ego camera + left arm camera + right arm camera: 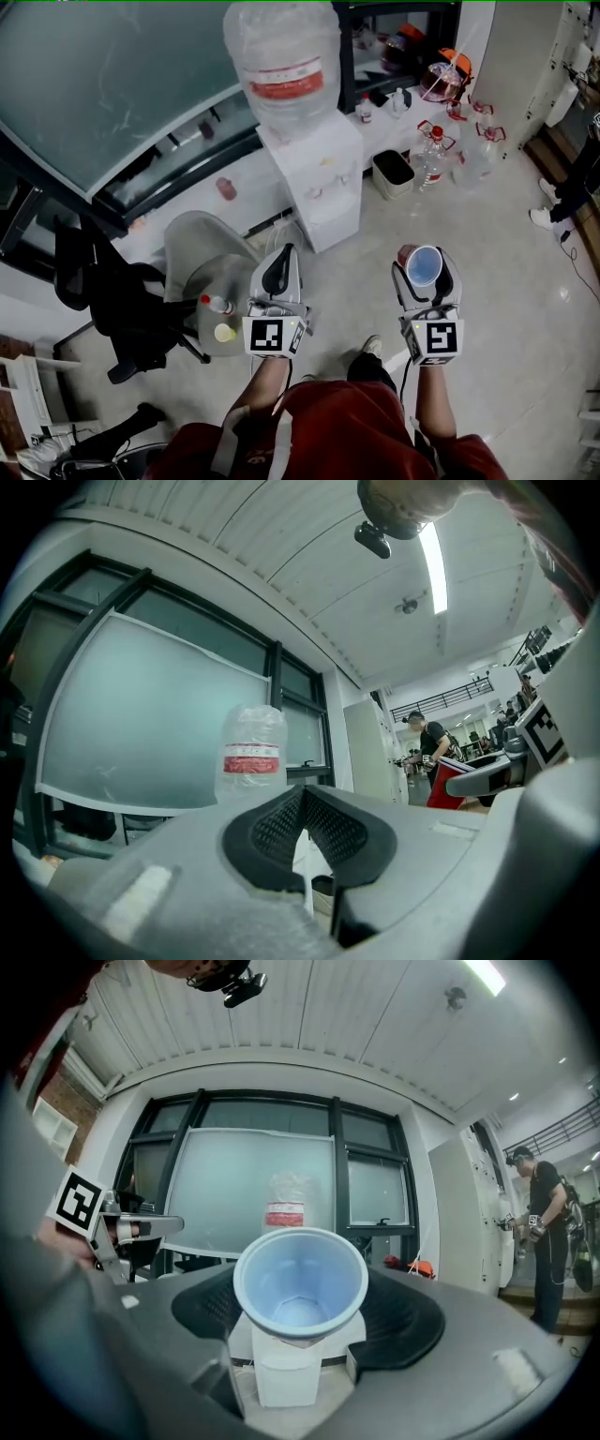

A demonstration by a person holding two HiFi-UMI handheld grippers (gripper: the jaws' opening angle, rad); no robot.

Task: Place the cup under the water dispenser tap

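The white water dispenser (314, 183) stands against the glass wall with a clear bottle (281, 61) on top. Its taps (323, 192) sit in the front recess. My right gripper (425, 258) is shut on a light blue plastic cup (424, 266), some way short of the dispenser. In the right gripper view the cup (300, 1283) sits between the dark pads (403, 1321), its open mouth facing the camera, and hides the dispenser's (286, 1372) taps. My left gripper (278, 270) is level beside it, with its pads (272, 827) together and nothing between them. The bottle (251, 757) shows beyond them.
A black office chair (112, 300) and a grey seat (202, 244) with small bottles stand to the left. A bin (394, 173) and water jugs (436, 155) sit right of the dispenser. A person (572, 178) stands at the far right.
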